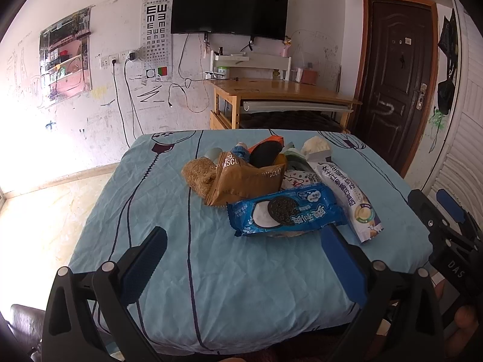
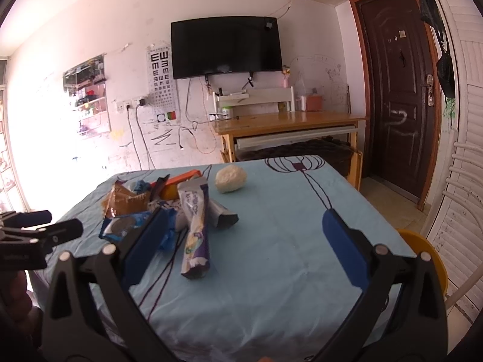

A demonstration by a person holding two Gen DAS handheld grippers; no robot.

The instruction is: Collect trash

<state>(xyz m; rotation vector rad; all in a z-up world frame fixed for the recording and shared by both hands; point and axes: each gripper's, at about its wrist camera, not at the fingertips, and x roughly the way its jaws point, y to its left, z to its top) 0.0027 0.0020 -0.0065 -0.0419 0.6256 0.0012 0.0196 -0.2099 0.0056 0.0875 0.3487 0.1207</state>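
Note:
A pile of wrappers lies on the blue tablecloth [image 1: 211, 271]: a blue Oreo packet [image 1: 286, 211], a brown biscuit bag [image 1: 241, 181], a long white-purple wrapper [image 1: 350, 199] and a crumpled white paper ball [image 1: 317, 146]. My left gripper [image 1: 244, 235] is open and empty, just short of the Oreo packet. My right gripper [image 2: 244, 223] is open and empty above the cloth; the long wrapper [image 2: 196, 226] lies between its fingers, the paper ball [image 2: 231, 178] beyond. Each gripper also shows in the other's view, the right one [image 1: 446, 211] and the left one [image 2: 39, 226].
A wooden desk [image 1: 280, 90] stands behind the table under a wall TV [image 1: 229, 9]. A dark door [image 1: 398, 72] is at the right. A yellow chair [image 2: 422, 250] sits by the table's right edge. Floor lies to the left.

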